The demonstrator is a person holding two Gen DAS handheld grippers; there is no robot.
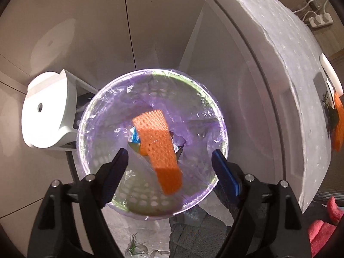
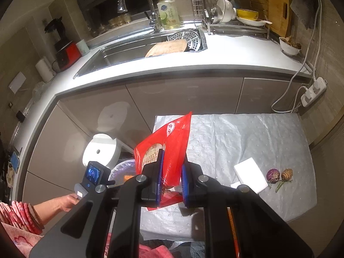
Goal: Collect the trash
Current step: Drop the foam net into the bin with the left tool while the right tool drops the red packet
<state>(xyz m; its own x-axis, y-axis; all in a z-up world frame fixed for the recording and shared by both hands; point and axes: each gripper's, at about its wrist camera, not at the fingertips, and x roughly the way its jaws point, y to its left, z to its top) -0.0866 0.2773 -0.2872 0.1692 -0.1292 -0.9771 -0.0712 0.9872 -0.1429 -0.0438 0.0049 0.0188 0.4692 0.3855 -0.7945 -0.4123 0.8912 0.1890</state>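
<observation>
In the left wrist view, the left claw (image 1: 168,161) points steeply down with its jaws spread wide and nothing pinched between them. Just beyond its fingertips an orange foam net sleeve (image 1: 158,148), blurred, hangs free of both pads over the mouth of a round trash bin (image 1: 90,111). The bin is lined with a thin purple plastic bag, and shiny wrappers, one of them blue, already lie at its bottom beneath the sleeve. Beside the bin on the floor stands a white round device (image 1: 46,109) against the beige cabinet doors. To the right, the edge of the bench (image 1: 286,68) rises, covered with white dimpled sheeting.

In the right wrist view, the right claw (image 2: 172,185) has its jaws drawn close together, pinching a red plastic bag (image 2: 172,142) that stands up from the pads. The bag's upper part leans over the left edge of the bench, above the bin, whose purple rim shows just behind it. To the lower left, the person's hand (image 2: 66,202), in a pink patterned sleeve, holds the handle of the other gripper. Further right on the bench lie a white foam block (image 2: 249,175) and, just past it, a purple onion (image 2: 272,175) next to a brown root and a green scrap. Beyond the bench runs the white kitchen worktop with a steel sink (image 2: 129,53), a faucet, a bottle of dish soap and a dish rack holding bowls.
</observation>
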